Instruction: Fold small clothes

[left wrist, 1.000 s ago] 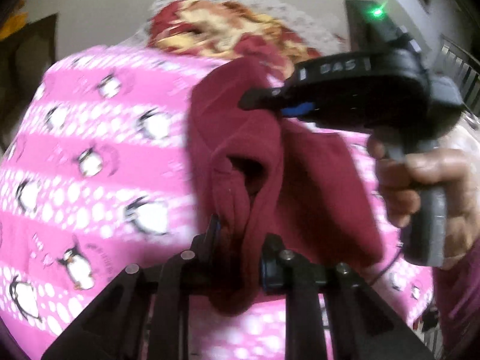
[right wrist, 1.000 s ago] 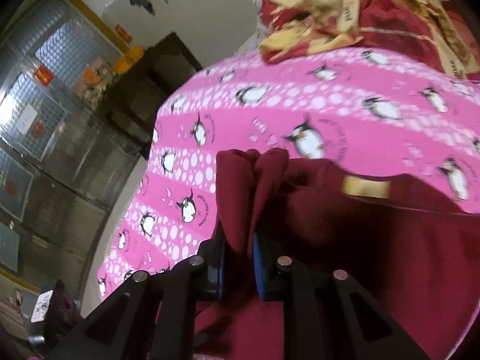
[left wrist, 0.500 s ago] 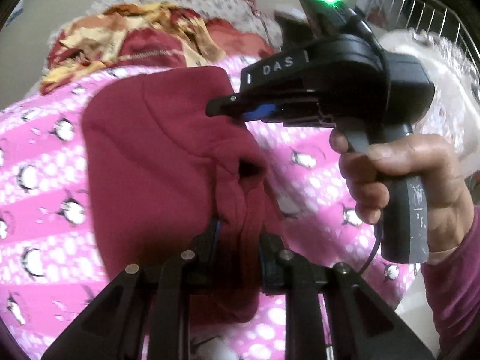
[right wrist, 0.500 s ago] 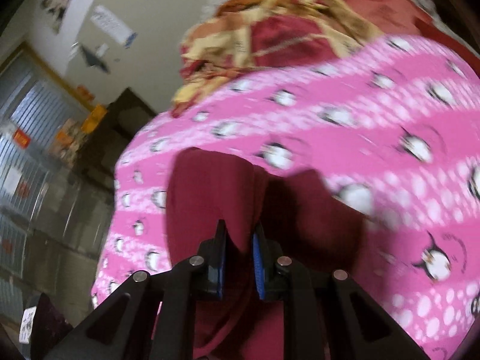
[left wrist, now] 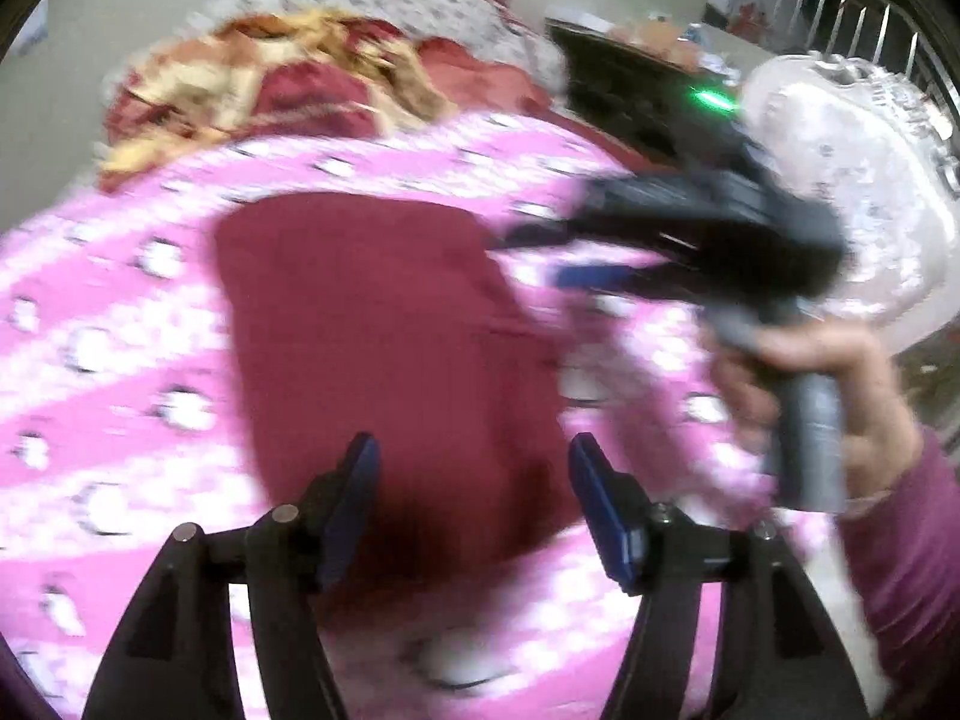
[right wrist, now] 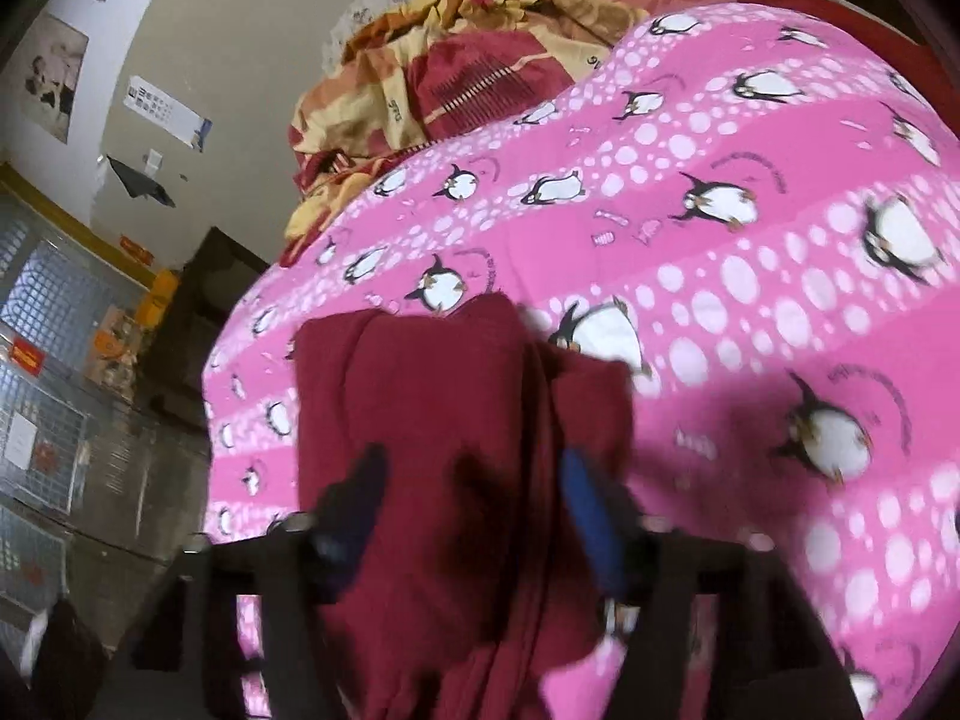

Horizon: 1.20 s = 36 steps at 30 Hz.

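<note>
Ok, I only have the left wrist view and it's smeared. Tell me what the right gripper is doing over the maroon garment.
Observer: The right gripper has its jaws opening, and the maroon garment lies between the fingers with the pads clear of it.
Operator: Give me the garment's edge on that side.
Observer: Two layers show there, with a fold ridge running up toward the penguin blanket.
Operator: Now say what's beyond the bed's left edge.
Observer: A dark cabinet stands against the wall, with stacked wire-mesh crates nearer the camera.
</note>
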Tool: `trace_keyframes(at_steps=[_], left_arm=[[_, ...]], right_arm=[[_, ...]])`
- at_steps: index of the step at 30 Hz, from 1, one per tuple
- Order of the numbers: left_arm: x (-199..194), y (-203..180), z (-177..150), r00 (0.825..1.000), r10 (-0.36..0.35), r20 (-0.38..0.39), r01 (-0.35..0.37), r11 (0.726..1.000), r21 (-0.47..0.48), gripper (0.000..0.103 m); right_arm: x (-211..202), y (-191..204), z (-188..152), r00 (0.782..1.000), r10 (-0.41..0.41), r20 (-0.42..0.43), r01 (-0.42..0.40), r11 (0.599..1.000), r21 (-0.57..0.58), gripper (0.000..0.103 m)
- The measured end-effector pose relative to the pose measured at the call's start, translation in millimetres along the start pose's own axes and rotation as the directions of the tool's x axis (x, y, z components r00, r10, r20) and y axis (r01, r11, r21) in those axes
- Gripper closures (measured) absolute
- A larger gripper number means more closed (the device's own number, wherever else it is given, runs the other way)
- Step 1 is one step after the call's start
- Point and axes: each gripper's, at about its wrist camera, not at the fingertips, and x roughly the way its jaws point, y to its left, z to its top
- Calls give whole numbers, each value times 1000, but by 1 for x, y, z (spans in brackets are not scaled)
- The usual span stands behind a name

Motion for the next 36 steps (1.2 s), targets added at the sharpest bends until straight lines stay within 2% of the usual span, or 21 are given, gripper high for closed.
trace_keyframes(at_steps=[1,3,5,7,8,9,12,14,16,19,20,23,25,27,30,36], left_arm=[[-4,11,-2,998,57,8,-57,998,-3,39],[-1,28,-6,993,117,-2,-117,993,-24,39],[11,45,-8,989,147,-34,-149,986,-75,39],[19,53,-15,989,137,-57,-143,982,-126,39],[25,55,-18,988,136,-73,-145,980,-139,39],[28,56,-20,986,144,-83,-154,978,-138,39],[35,50,-24,980,177,-87,-187,975,-116,39],[42,50,-29,977,192,-98,-202,973,-111,39],[50,50,-30,976,183,-117,-197,972,-129,39],[54,51,-29,977,176,-122,-192,971,-144,39],[54,53,-28,977,176,-119,-193,970,-147,39],[53,55,-25,977,182,-108,-197,969,-150,39],[54,57,-24,977,181,-109,-196,968,-159,39],[55,59,-24,978,173,-114,-191,967,-169,38],[57,61,-24,978,170,-119,-189,967,-173,37],[62,65,-25,979,158,-126,-180,965,-191,34]], right_arm=[[-1,3,-7,1000,8,-14,-8,1000,-18,33],[0,11,-23,999,12,-48,-14,999,-43,33],[9,14,-33,997,20,-76,-23,999,-33,33],[18,19,-40,997,17,-75,-21,999,-50,35],[19,25,-42,998,-10,-66,4,996,-86,56],[17,30,-42,996,-69,-47,62,988,-139,78],[-2,31,-42,989,-148,7,146,968,-206,80],[-2,26,-46,970,-242,29,241,940,-242,81],[11,16,-51,963,-269,-16,258,938,-233,81],[11,19,-54,967,-255,-19,241,935,-260,79],[3,22,-51,972,-236,-8,226,939,-259,75],[-16,24,-40,967,-251,42,254,943,-217,52],[-28,33,-29,968,-229,104,247,945,-213,51],[-29,48,-19,977,-175,118,199,949,-245,51],[-4,75,-8,984,-139,111,168,932,-321,51],[81,104,18,982,-184,48,187,886,-424,51]])
